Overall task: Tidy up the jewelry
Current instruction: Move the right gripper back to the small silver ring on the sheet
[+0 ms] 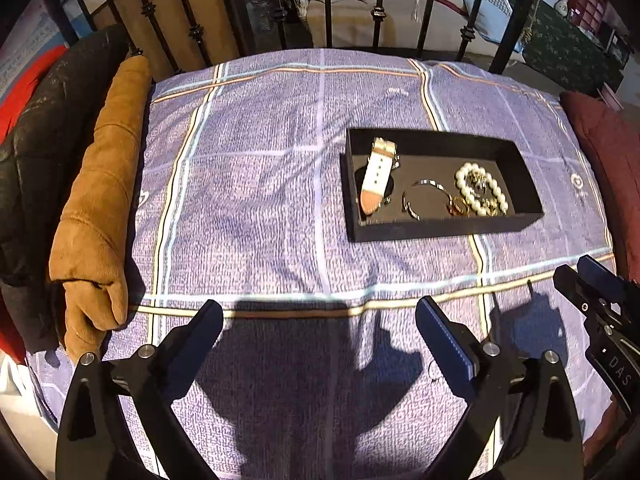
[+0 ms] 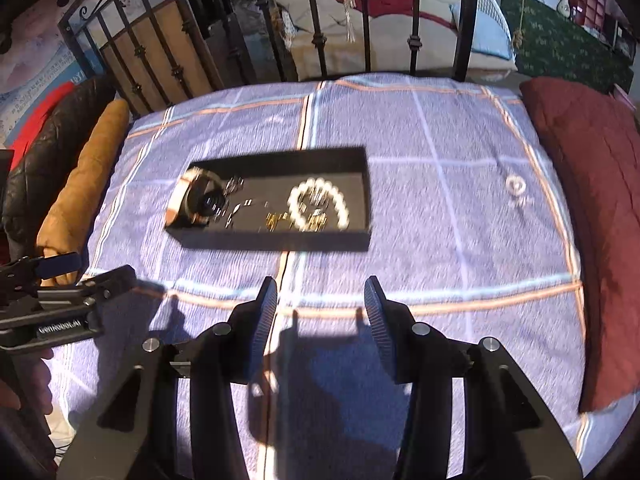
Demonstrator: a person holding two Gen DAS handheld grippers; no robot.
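I have both hand-held grippers, left (image 1: pixel 320 320) and right (image 2: pixel 320 296), open and empty over the plaid bedspread (image 1: pixel 260 180). The black tray (image 1: pixel 440 228) ahead already holds the white-strap watch (image 1: pixel 376 176), bangle (image 1: pixel 420 196) and pearl bracelet (image 1: pixel 480 192); next I'd check for strays

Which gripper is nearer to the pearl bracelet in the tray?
Right, slightly. The right gripper hovers just before the bracelet; the left gripper hovers before it, further left.
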